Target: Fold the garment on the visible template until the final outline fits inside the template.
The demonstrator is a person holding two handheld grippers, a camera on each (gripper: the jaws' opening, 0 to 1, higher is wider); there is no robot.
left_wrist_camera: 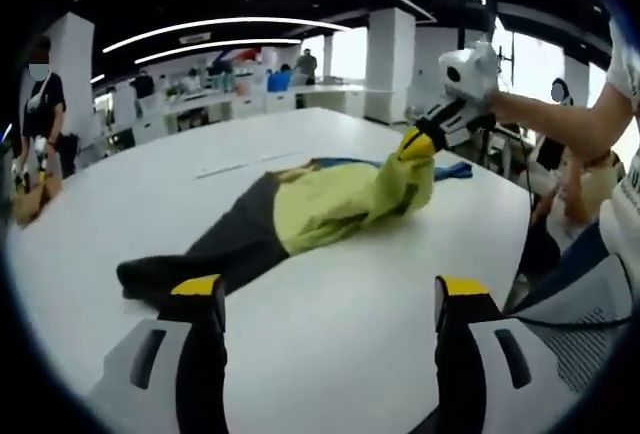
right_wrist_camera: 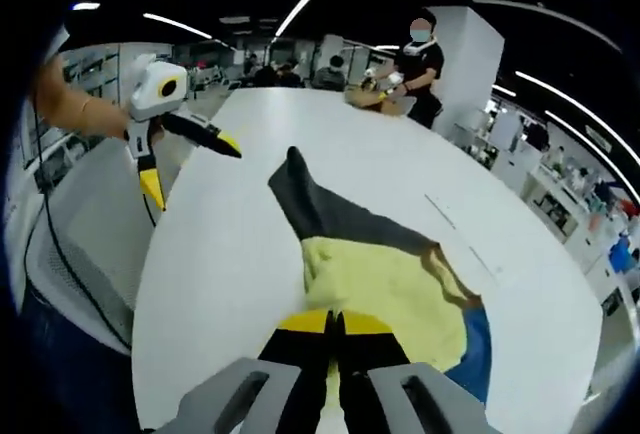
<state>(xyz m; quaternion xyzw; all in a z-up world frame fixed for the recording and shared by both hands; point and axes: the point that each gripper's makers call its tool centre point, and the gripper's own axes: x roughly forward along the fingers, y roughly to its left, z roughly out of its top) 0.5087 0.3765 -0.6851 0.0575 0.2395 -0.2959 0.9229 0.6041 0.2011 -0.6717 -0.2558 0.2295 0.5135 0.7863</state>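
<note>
The garment (left_wrist_camera: pixel 310 212) is looking like soft matt cloth, crumpling into folds in both its yellow and dark parts. The table (left_wrist_camera: pixel 330 354) is showing a smooth white top with a faint sheen. The left gripper (left_wrist_camera: pixel 330 299) is looking like hard plastic, black with yellow tips.

Garment (left_wrist_camera: pixel 300 216): lay on worktop (left_wrist_camera: pixel 330 354), between grippers.
Left gripper (left_wrist_camera: pixel 330 299): before garment's near end, apart.
Right gripper (right_wrist_camera: pixel 335 326): at garment's far end.
</note>
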